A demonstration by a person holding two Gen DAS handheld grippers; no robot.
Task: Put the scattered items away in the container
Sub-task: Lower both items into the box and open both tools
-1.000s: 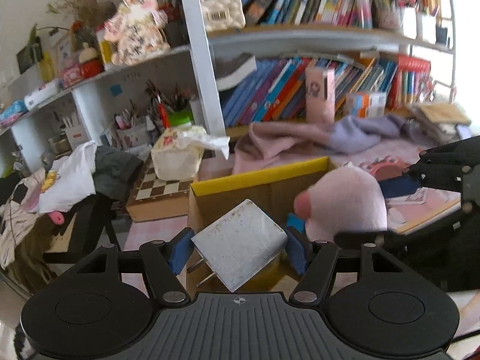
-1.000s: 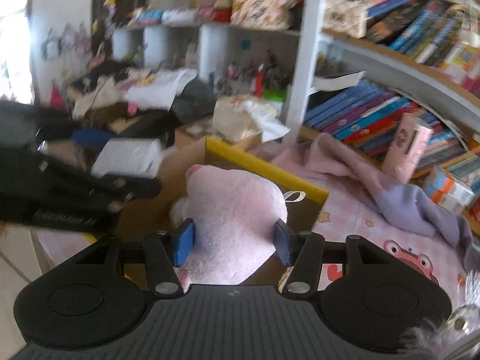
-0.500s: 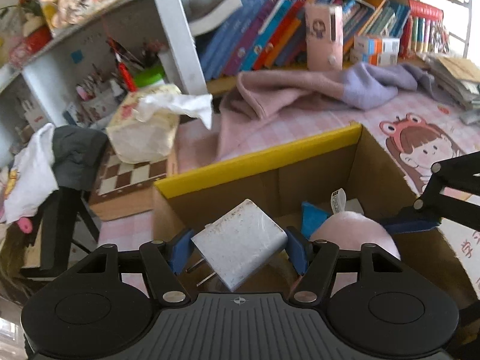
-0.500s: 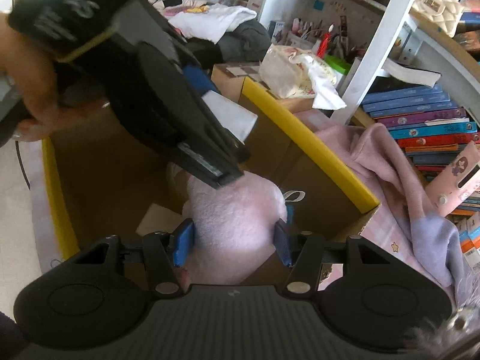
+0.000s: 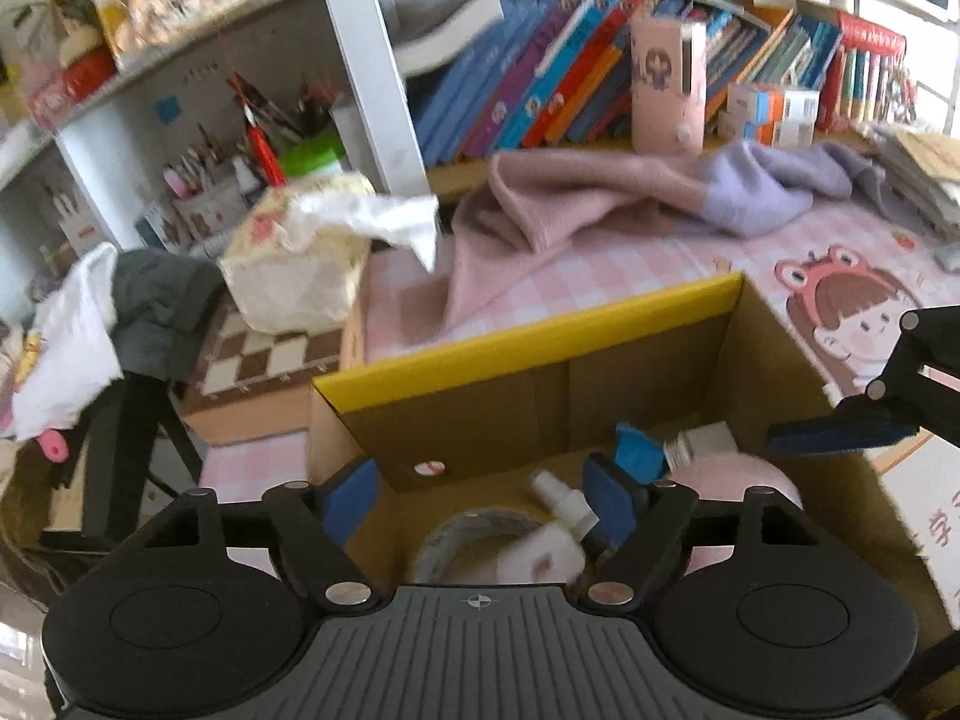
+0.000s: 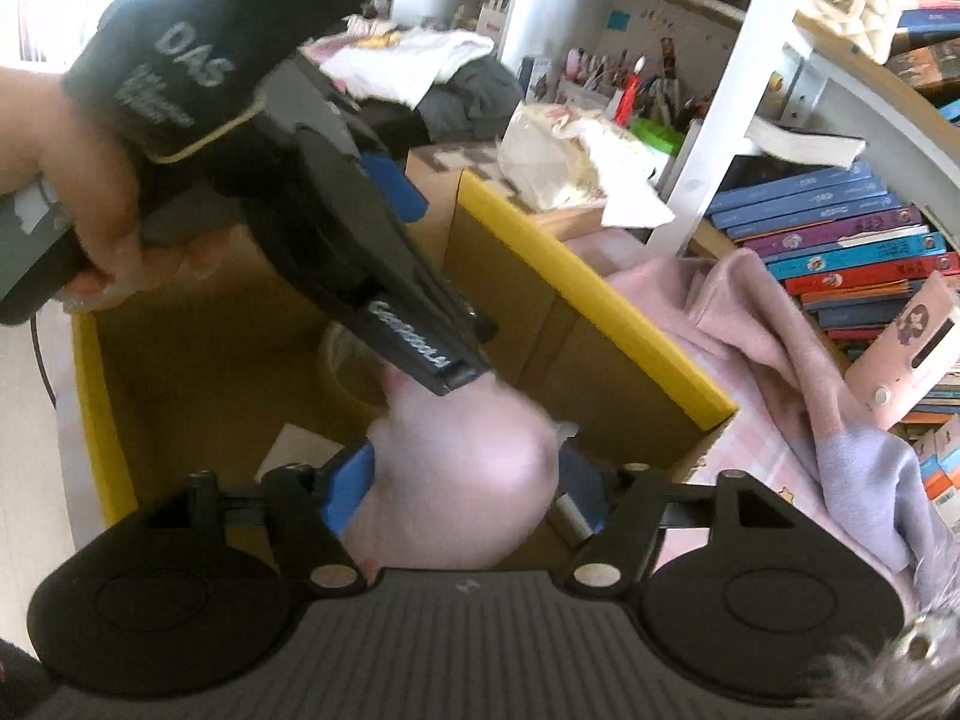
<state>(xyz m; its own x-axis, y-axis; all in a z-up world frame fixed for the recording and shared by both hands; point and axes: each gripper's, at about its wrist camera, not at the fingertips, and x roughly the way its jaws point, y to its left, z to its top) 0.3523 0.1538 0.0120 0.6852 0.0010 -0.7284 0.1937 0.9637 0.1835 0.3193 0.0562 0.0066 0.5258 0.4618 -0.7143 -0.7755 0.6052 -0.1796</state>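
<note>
Over a yellow-rimmed cardboard box (image 5: 540, 324) on a pink checked bench (image 5: 660, 264), two hand-held tools point steeply down into the box. Left tool (image 5: 480, 495): jaws opening, blue pads wide apart with nothing between them; below it, on the box floor, lie a roll of tape (image 5: 462, 540) and a small white spray bottle (image 5: 561, 498), both blurred. Right tool (image 6: 465, 480): jaws also opening, with a pink plush toy (image 6: 462, 480) between its pads; the toy is blurred and sits down inside the box, and the pads look just clear of its sides. A bare hand (image 6: 78, 192) under a black sleeve grips the left tool, which crosses the box diagonally in the right wrist view, its tip just above the plush. Box walls stand close on every side of both tools. Beyond the far rim, a pink and lilac cloth (image 5: 600, 210) is heaped against a shelf of books (image 5: 540, 96), and a tissue pack (image 5: 300, 276) sits on a chessboard (image 5: 270, 360) beside the box's left corner.
</note>
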